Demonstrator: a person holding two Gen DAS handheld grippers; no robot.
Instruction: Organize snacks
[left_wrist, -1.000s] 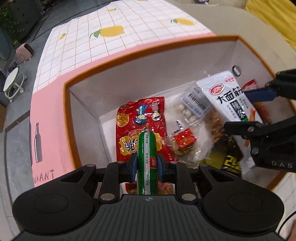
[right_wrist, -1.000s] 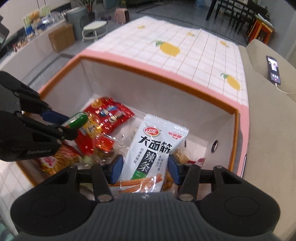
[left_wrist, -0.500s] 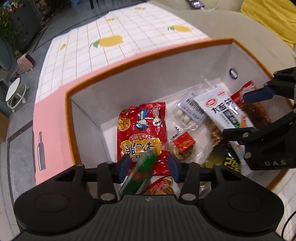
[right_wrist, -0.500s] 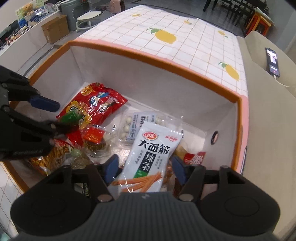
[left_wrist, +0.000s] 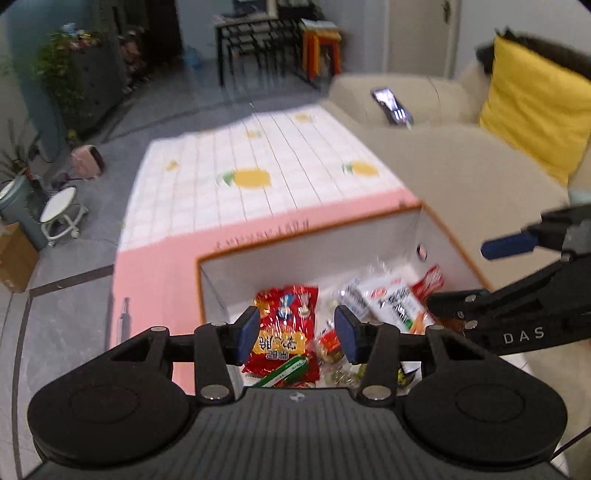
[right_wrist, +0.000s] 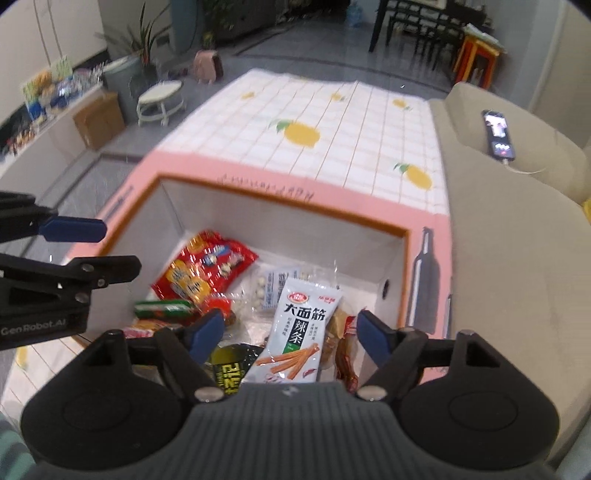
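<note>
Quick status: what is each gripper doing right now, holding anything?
Left gripper: open, empty; the green sausage stick lies in the box.
Right gripper: open, jaws just widened, empty; the white spicy-strip packet lies in the box below.

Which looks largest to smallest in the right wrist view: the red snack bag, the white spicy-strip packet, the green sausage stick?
1. Red snack bag and white spicy-strip packet look about alike. The packet lies nearer the camera, so I will not rank them.
2. Green sausage stick, clearly smallest.

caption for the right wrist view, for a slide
Open right gripper above box, white spicy-strip packet lying inside.
</note>
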